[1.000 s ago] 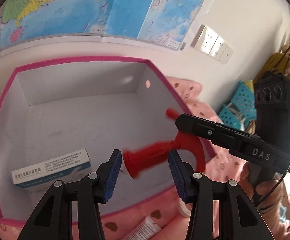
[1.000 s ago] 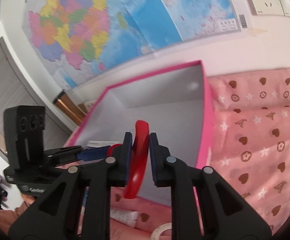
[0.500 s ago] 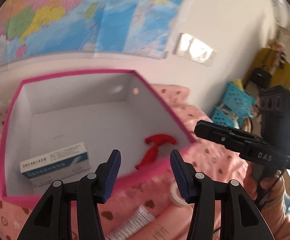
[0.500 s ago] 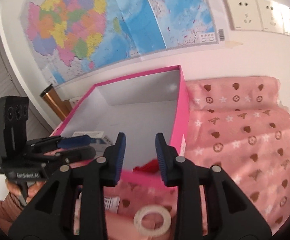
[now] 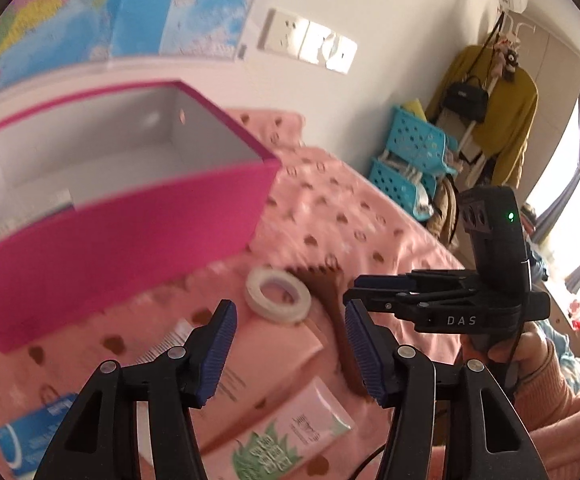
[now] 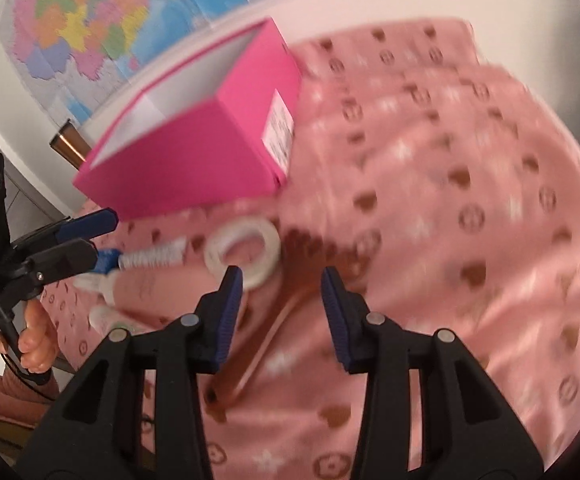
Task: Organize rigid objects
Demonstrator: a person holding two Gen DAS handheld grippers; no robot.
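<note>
**Pink heart-print cloth, both grippers spread over loose items**

Pink cloth [image 6: 470,168] with brown heart and star print covers the surface; map on wall, upper left. Right gripper [image 6: 282,304] jaws wide apart, nothing between; brown wooden comb [image 6: 290,304] lies below the gap, handle toward frame bottom. One white tape ring [image 6: 246,250] touches the comb's toothed end, left of it. Left gripper [image 5: 288,354] also spread, empty, above two pink tubes [image 5: 266,364]. One magenta cardboard box [image 5: 130,220], open top, upper left.

Pink box [image 6: 194,152] looked matt cardboard, with a paper label. Cloth [image 6: 470,208] was soft printed fabric. Comb [image 6: 286,292] looked glossy brown plastic; tape roll [image 5: 278,292] matt white.
</note>
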